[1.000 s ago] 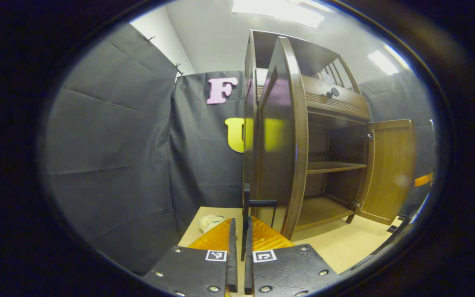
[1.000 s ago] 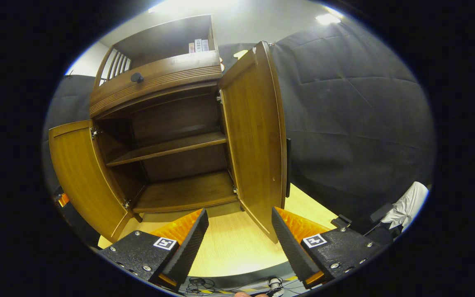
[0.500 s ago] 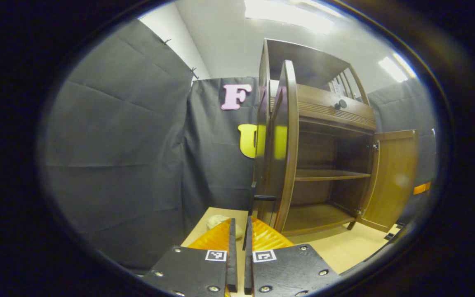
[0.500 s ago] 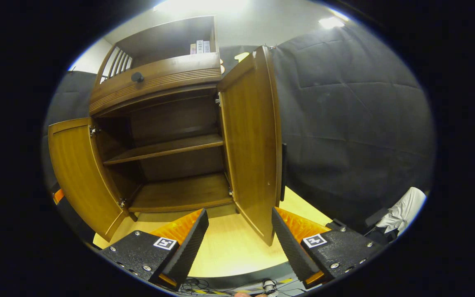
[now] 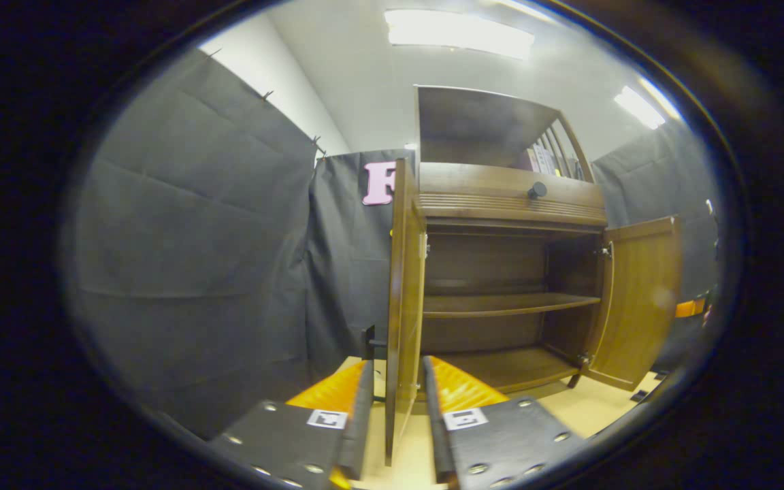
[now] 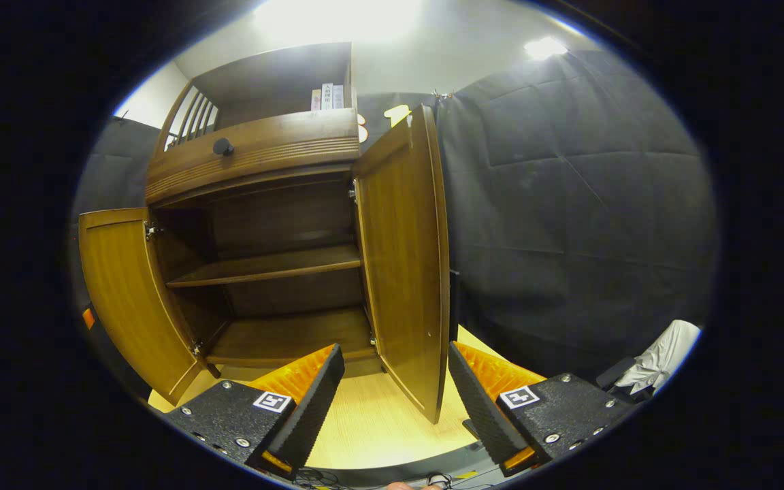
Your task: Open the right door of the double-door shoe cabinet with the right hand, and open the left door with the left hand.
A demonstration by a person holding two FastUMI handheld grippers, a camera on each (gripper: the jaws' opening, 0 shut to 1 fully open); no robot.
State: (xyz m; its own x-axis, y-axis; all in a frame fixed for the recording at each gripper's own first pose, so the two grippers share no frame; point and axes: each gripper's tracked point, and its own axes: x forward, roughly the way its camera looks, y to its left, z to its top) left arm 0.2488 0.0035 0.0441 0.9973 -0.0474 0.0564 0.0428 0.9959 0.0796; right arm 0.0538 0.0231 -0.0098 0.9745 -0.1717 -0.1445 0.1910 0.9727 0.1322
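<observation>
Left gripper view shows the left hand-held gripper (image 5: 392, 415) parted narrowly astride the open left door's (image 5: 402, 299) edge, contact unclear. Right gripper view has the right hand-held gripper (image 6: 395, 391) wide and empty before the cabinet (image 6: 263, 204), right door (image 6: 405, 258) swung open.

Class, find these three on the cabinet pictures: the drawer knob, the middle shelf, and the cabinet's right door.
drawer knob (image 6: 222, 146): right gripper view, on its round dark head.
middle shelf (image 6: 269, 266): right gripper view, on its top board.
right door (image 5: 640, 299): left gripper view, on its inner panel, swung open.
</observation>
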